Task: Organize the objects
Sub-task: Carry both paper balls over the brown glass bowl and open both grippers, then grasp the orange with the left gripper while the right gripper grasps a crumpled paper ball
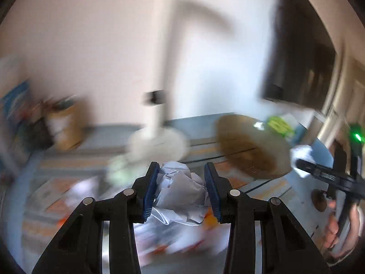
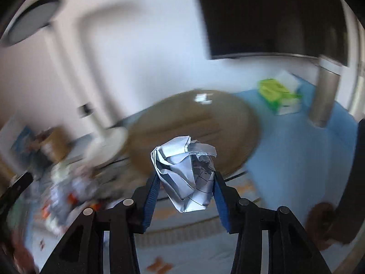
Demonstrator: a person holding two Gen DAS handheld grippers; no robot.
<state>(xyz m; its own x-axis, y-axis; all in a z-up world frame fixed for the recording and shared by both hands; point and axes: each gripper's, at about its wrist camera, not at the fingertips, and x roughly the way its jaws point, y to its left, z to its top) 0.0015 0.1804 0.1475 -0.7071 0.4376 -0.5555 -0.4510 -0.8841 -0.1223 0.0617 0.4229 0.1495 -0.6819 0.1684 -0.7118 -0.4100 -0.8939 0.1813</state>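
Observation:
In the left wrist view my left gripper is shut on a crumpled white paper ball, both blue pads pressing its sides. In the right wrist view my right gripper is shut on a second crumpled paper ball with printed black lines; the ball bulges above the fingertips. The right gripper also shows at the right edge of the left wrist view, held by a hand, with its paper ball at the tip. Both views are blurred.
A round brown woven tray lies on the blue tabletop ahead. A green and white box stands behind it beside a metal cylinder. A white lamp base and a cardboard box sit left. Loose clutter lies lower left.

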